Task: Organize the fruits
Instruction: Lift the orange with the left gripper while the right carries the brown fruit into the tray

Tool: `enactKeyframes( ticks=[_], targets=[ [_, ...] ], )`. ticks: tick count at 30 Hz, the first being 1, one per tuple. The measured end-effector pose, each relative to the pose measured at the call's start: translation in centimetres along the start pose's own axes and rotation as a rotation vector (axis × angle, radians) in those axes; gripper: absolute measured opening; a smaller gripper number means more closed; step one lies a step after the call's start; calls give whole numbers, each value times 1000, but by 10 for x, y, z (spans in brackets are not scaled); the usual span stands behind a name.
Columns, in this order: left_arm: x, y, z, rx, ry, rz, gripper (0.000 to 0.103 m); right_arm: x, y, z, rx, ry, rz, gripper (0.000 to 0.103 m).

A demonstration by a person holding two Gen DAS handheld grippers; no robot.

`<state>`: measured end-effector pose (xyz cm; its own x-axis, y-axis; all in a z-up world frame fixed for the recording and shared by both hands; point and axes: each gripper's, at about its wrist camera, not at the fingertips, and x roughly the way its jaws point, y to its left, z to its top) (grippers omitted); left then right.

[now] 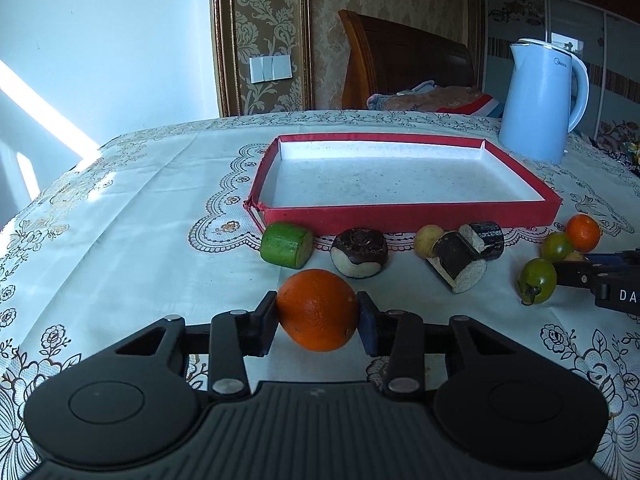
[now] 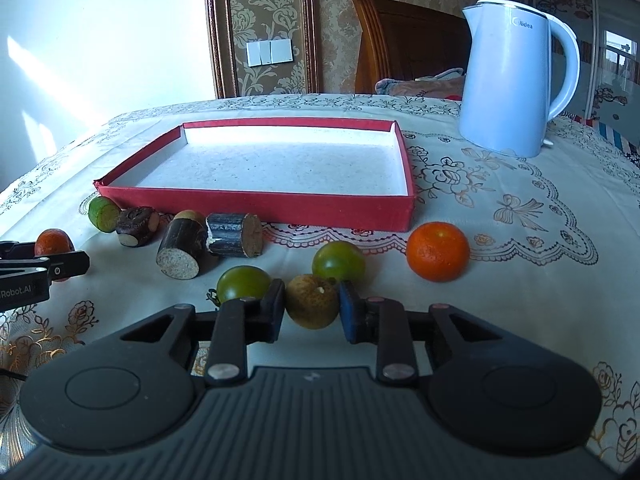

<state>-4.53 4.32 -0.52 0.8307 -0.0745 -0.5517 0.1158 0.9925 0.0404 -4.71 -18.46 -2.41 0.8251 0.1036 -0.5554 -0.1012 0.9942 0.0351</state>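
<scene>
My left gripper [image 1: 318, 316] is shut on a large orange [image 1: 317, 309] just above the tablecloth, in front of the red tray [image 1: 400, 214]. My right gripper [image 2: 312, 305] is shut on a small brown round fruit [image 2: 312, 301]. Two green tomatoes [image 2: 243, 282] [image 2: 338, 261] and a small orange [image 2: 437, 251] lie right by it. A green cylinder piece [image 1: 286, 245], a dark round piece [image 1: 359, 252] and two dark sugarcane-like sections [image 1: 456, 261] [image 1: 485, 237] lie along the tray's front wall. The tray is empty inside.
A pale blue electric kettle [image 2: 512, 80] stands at the tray's far right corner. The left gripper [image 2: 32, 276] shows at the left edge of the right wrist view. The table edge curves away at the left. A bed headboard [image 1: 404, 60] stands behind the table.
</scene>
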Motion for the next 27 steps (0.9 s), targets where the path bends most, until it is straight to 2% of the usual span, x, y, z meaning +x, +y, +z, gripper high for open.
enactKeyframes(
  ticks=[6,18,27],
  targets=[
    [-2,-8,16,12,-25,-27,40,-11,1,13,-8,-56,-1,27],
    [17,-30,44,20,-52,-58,40,-6,-1,33,-29,-110,-24,27],
    [49,-40,67,13,-39,-46,40,19,-4,64,-32,-146,-63,27]
  ],
)
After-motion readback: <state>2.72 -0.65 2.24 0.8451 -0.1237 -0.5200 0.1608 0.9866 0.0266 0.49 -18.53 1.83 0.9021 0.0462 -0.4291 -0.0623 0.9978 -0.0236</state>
